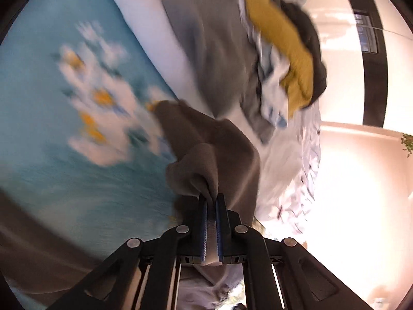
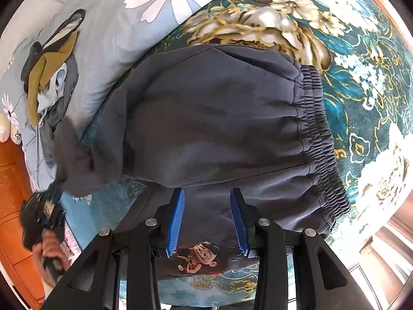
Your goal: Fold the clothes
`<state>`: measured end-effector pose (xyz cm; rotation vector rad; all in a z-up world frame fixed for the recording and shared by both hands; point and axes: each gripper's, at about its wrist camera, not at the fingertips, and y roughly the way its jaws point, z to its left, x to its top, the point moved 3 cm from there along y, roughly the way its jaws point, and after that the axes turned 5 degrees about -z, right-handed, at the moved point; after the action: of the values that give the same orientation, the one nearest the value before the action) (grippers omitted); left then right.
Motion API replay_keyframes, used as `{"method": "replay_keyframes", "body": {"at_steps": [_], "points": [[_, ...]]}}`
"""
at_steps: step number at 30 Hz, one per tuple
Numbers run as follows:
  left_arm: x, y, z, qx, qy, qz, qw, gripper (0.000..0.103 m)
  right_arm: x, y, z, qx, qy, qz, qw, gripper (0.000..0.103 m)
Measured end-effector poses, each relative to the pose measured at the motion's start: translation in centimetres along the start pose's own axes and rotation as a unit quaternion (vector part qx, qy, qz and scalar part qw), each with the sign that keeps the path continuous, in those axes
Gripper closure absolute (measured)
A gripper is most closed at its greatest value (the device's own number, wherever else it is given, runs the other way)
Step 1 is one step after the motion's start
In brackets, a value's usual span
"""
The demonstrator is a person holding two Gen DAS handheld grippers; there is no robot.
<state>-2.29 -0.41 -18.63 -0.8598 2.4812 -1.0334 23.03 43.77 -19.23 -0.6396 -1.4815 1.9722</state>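
Left tongs (image 1: 211,201) clenched on a bunched fold of the grey trousers (image 2: 219,118), with the cloth pinched between the blue pads (image 1: 204,230) and rising as a soft hump just beyond the tips. Right tongs (image 2: 207,193) half released above the same garment, jaws standing apart near the waistband (image 2: 320,139), no cloth visibly pinched between them; whether the tips press down on the fabric, cannot tell.

Trousers spread on the bed, over the teal flowered blanket (image 2: 361,64), one leg end lifted toward the left side where the left tongs hold it. Cartoon patch (image 2: 198,257) visible at the near edge, under the right tongs.

Risks from here, as a judgement only:
- Grip on a small bunch, so possible slip of the cloth if pulled fast; strong blur in the left view suggests quick motion.
- Without firm hold at the waistband, whole garment likely to drag across the blanket instead of folding over.
- Uneven fold and wrinkles likely, because of a bunched grab and not a flat edge.

Farther away, a pile of other clothes (image 1: 284,51) on the pale flowered quilt (image 2: 108,38), near enough to be hit or tangled by a wide swing.
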Motion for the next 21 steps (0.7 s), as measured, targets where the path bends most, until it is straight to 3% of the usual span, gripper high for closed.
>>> {"method": "replay_keyframes", "body": {"at_steps": [3, 7, 11, 16, 21], "points": [[1.1, -5.9, 1.6, 0.047, 0.016, -0.028, 0.9984, 0.097, -0.1, 0.0, 0.1, 0.007, -0.002, -0.001, 1.0, 0.065], [-0.4, -11.3, 5.6, 0.102, -0.027, -0.027, 0.994, 0.097, 0.0, 0.4, 0.7, 0.018, -0.005, -0.002, 1.0, 0.065], [-3.4, -7.0, 5.8, 0.13, -0.075, -0.02, 0.9884, 0.097, 0.6, 0.9, 1.9, 0.036, -0.004, -0.003, 0.999, 0.065], [-1.5, -6.8, 5.9, 0.132, -0.104, -0.047, 0.9846, 0.097, 2.1, 1.3, 3.5, 0.068, 0.007, -0.01, 0.998, 0.065], [1.3, -5.7, 4.3, 0.125, -0.109, -0.05, 0.9849, 0.096, 5.0, 2.7, 2.6, 0.087, 0.081, -0.014, 0.993, 0.065]]}}
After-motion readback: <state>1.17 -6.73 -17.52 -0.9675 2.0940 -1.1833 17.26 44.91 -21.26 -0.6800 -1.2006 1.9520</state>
